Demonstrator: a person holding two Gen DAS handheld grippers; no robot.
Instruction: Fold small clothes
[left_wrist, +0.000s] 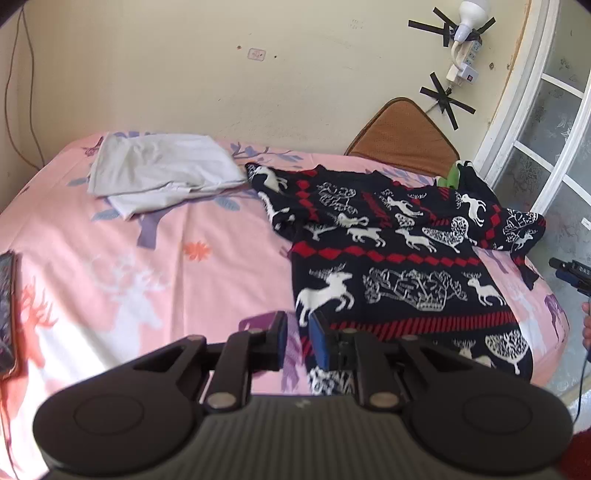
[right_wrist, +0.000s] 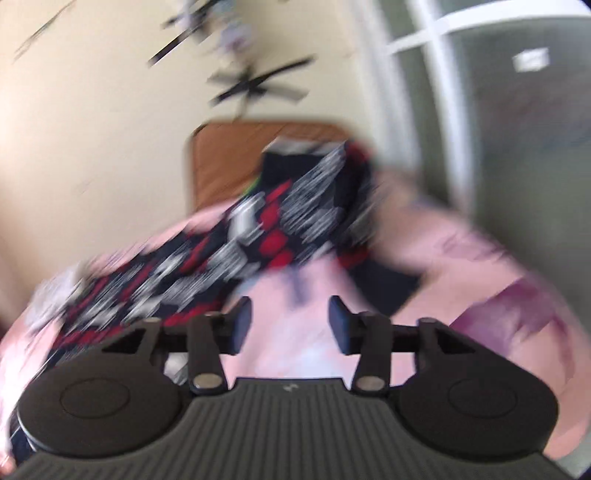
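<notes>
A dark navy sweater (left_wrist: 399, 251) with white deer and red bands lies spread on the right half of the pink bed (left_wrist: 207, 280), its sleeves bunched toward the back. A folded white garment (left_wrist: 162, 170) lies at the back left. My left gripper (left_wrist: 297, 341) hovers over the sweater's near left hem, jaws a little apart and empty. The right wrist view is motion-blurred; my right gripper (right_wrist: 290, 326) is open and empty above pink sheet, with the sweater (right_wrist: 258, 236) ahead and to the left. The right gripper also shows at the left wrist view's right edge (left_wrist: 570, 275).
A brown cushion (left_wrist: 402, 136) leans against the wall behind the bed. A window frame (left_wrist: 535, 122) stands at the right. A power strip and bulb (left_wrist: 465, 37) are taped to the wall. A dark object (left_wrist: 7, 306) lies at the bed's left edge.
</notes>
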